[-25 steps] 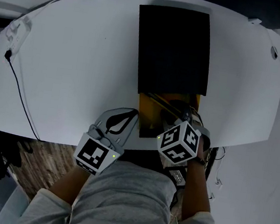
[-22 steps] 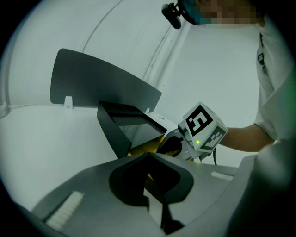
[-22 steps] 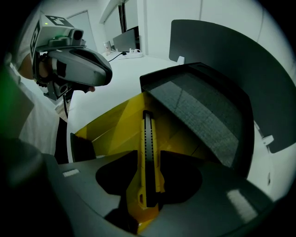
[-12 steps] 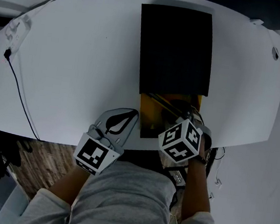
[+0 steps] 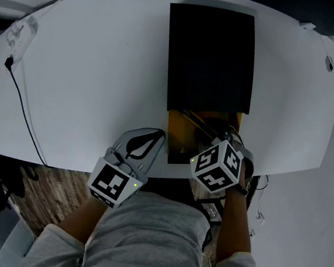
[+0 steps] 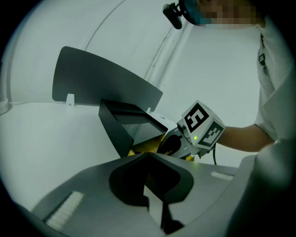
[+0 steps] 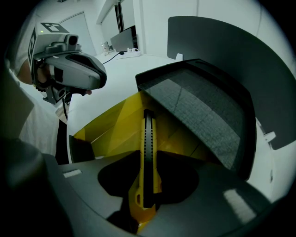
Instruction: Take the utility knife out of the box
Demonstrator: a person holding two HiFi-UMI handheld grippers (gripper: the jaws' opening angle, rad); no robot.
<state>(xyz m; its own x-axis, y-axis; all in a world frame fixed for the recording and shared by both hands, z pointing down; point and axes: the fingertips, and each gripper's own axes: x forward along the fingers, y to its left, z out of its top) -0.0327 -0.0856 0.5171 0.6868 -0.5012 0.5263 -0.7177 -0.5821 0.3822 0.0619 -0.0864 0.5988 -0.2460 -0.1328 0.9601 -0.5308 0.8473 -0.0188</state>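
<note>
A black box (image 5: 209,59) lies on the white table, its yellow inner tray (image 5: 178,139) slid out toward the front edge. The yellow-and-black utility knife (image 7: 147,152) lies lengthwise in the tray. My right gripper (image 7: 144,209) points steeply down over the knife's near end. Its jaws are closing, with the knife between them and both sides touching it. In the head view its marker cube (image 5: 217,164) hides the fingertips. My left gripper (image 5: 154,139) rests on the table just left of the tray, jaws together, holding nothing.
A black cable (image 5: 23,103) runs across the table's left side from a white power strip (image 5: 17,38). The table's front edge (image 5: 58,161) is right under both grippers, with the person's lap below it. A small hole (image 5: 329,62) sits at the far right.
</note>
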